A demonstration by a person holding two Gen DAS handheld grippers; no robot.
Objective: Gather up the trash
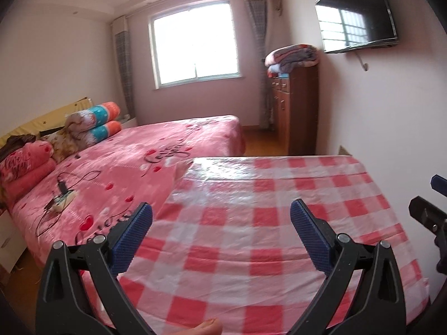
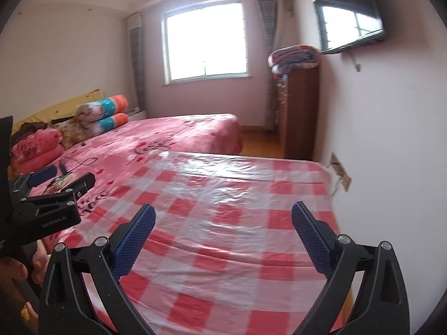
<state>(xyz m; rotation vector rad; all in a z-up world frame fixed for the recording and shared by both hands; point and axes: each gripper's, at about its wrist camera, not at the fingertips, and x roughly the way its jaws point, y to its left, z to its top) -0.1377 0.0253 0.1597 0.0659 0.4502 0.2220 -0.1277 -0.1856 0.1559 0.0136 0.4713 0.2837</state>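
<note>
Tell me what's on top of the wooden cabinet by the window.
A pile of folded blankets sits on the cabinet, overhanging its front edge. Something blue shows underneath the pile, too small to identify. Anything behind the blankets is hidden.

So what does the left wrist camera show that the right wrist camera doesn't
Only the left wrist view shows a toe at the bottom edge and the edge of the right gripper. Only the right wrist view shows the wall socket, a hand and the left gripper. Both show the checked tablecloth, the pink bed, the window, the TV and open jaws holding nothing.
</note>
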